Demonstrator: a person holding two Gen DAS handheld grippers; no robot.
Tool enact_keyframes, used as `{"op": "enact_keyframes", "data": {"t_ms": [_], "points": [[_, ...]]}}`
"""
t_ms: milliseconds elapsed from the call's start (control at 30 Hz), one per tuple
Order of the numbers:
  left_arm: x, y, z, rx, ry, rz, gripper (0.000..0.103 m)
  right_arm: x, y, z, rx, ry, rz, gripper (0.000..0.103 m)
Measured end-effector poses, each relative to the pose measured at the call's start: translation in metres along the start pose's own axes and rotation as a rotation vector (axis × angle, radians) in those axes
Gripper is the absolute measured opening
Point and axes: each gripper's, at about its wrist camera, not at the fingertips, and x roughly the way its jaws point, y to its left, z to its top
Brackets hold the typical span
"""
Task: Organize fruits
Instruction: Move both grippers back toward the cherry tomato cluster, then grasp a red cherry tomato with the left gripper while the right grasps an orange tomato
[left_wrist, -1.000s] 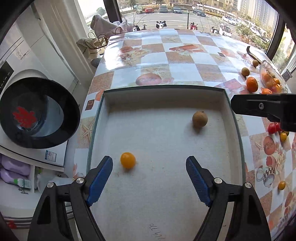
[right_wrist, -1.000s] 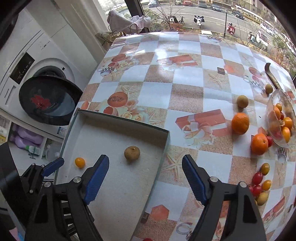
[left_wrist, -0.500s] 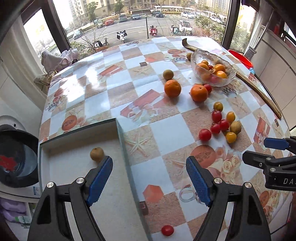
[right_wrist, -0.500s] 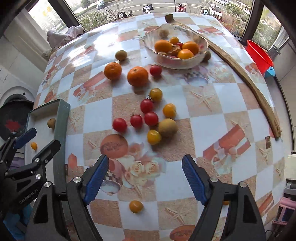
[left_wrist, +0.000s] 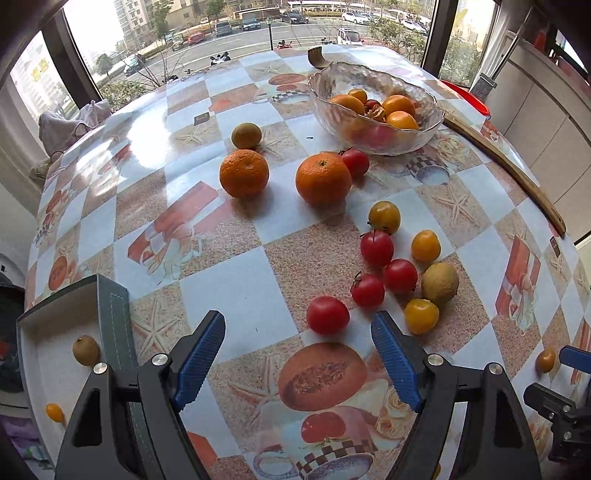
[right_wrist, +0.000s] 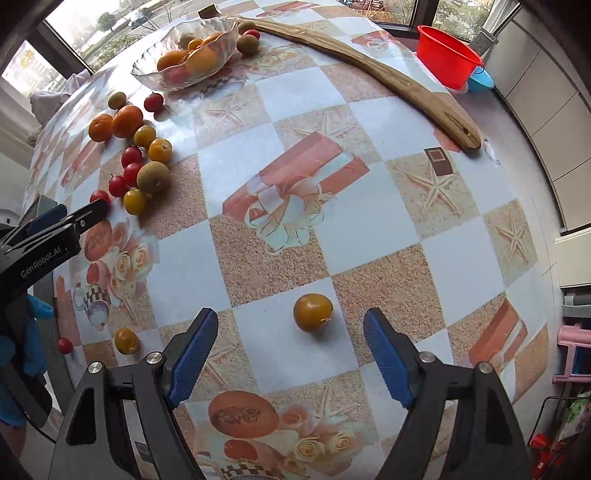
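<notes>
1. A red cherry tomato (left_wrist: 327, 315) is lying on the counter (left_wrist: 240, 291) just ahead of my left gripper (left_wrist: 298, 356), between the lines of its two blue fingers (left_wrist: 199, 356), which are standing wide apart and gripping nothing.
2. A cluster of small red and yellow tomatoes (left_wrist: 391, 266) with a brownish round fruit (left_wrist: 439, 283) is sitting just right of that tomato; two oranges (left_wrist: 323, 179) are resting farther off.
3. A glass bowl (left_wrist: 376, 107) holding oranges and small fruit is standing at the far side of the counter, a curved wooden stick (left_wrist: 506, 166) lying beside it.
4. A grey tray (left_wrist: 110, 306) is sitting at the counter's left edge, holding one brown fruit (left_wrist: 85, 350) and one small yellow fruit (left_wrist: 54, 412).
5. My right gripper (right_wrist: 290, 352) is hovering with fingers (right_wrist: 388, 363) spread open and empty; an orange-yellow tomato (right_wrist: 313, 312) is lying on the counter between them, slightly ahead.
6. A small yellow fruit (right_wrist: 126, 340) and a tiny red one (right_wrist: 65, 345) are lying to its left.
7. A red basin (right_wrist: 445, 55) is standing beyond the counter.
</notes>
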Motion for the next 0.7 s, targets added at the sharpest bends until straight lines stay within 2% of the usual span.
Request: {"op": "enact_keyframes", "data": {"t_ms": [100, 200, 267, 333, 400, 467, 533, 567, 600, 633, 667, 700], "points": [[0.007, -0.006, 0.003, 0.013, 0.011, 0.004, 0.082, 0.004, -0.004, -0.002, -0.007, 0.003, -0.003, 0.081], [0.011, -0.011, 0.004, 0.02, 0.018, 0.0, 0.082, 0.008, -0.005, -0.002, -0.01, 0.01, -0.006, 0.067], [0.012, -0.013, 0.004, 0.023, 0.022, 0.001, 0.082, 0.009, -0.006, -0.003, -0.013, 0.001, -0.019, 0.064], [0.013, -0.014, 0.005, 0.016, 0.021, -0.017, 0.076, 0.009, -0.009, -0.005, -0.02, -0.007, -0.025, 0.059], [0.013, -0.016, 0.006, 0.016, 0.021, -0.019, 0.075, 0.009, -0.009, -0.004, -0.027, -0.017, -0.032, 0.053], [0.012, -0.016, 0.006, 0.011, 0.023, -0.039, 0.068, 0.009, -0.005, -0.001, -0.042, -0.021, -0.045, 0.045], [0.01, -0.02, 0.004, 0.023, 0.02, -0.046, 0.056, 0.009, -0.003, 0.002, -0.055, -0.022, -0.06, 0.031], [0.008, -0.022, 0.004, 0.034, 0.016, -0.055, 0.052, 0.009, -0.003, 0.003, -0.059, -0.022, -0.063, 0.027], [0.006, -0.025, 0.002, 0.046, 0.013, -0.064, 0.042, 0.009, -0.003, 0.004, -0.062, -0.021, -0.059, 0.024], [0.004, -0.027, 0.001, 0.057, 0.011, -0.076, 0.036, 0.009, -0.004, 0.005, -0.062, -0.019, -0.053, 0.024], [0.005, -0.028, 0.001, 0.066, 0.014, -0.074, 0.035, 0.009, -0.004, 0.006, -0.06, -0.017, -0.047, 0.023], [0.004, -0.028, 0.001, 0.071, 0.012, -0.072, 0.026, 0.009, -0.005, 0.006, -0.055, -0.015, -0.04, 0.023]]}}
